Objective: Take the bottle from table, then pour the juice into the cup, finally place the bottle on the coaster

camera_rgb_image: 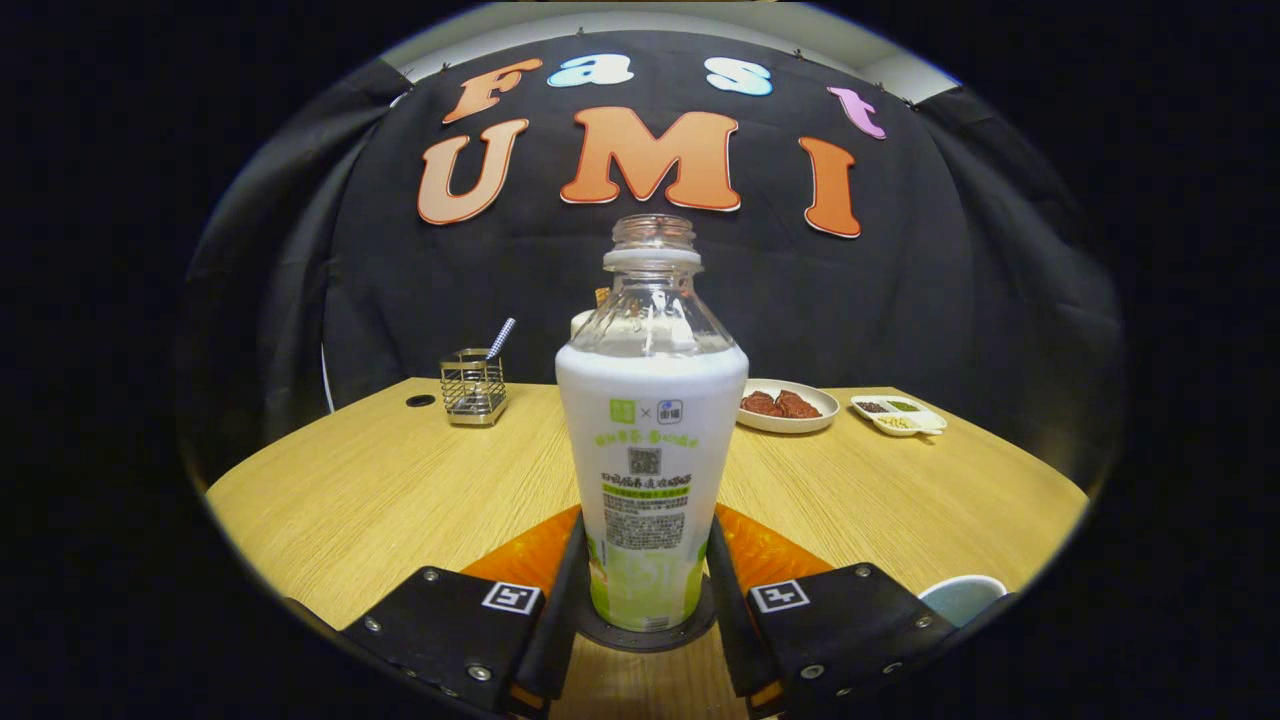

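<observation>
An uncapped bottle [650, 470] with a clear neck and a white-and-green sleeve stands upright on a dark round coaster [650, 636] on the wooden table [380, 490]. My gripper [648, 590] is shut on the bottle's lower body, one finger pressing each side. The rim of a pale cup [962, 594] shows just right of the right finger, close to the table's near edge. Whatever liquid is in the bottle is hidden by the sleeve.
At the back of the table, a wire holder [473, 386] with a striped straw stands on the left, with a small dark hole [420, 400] beside it. A plate of brown food [787, 405] and a divided dish [898, 415] are on the right.
</observation>
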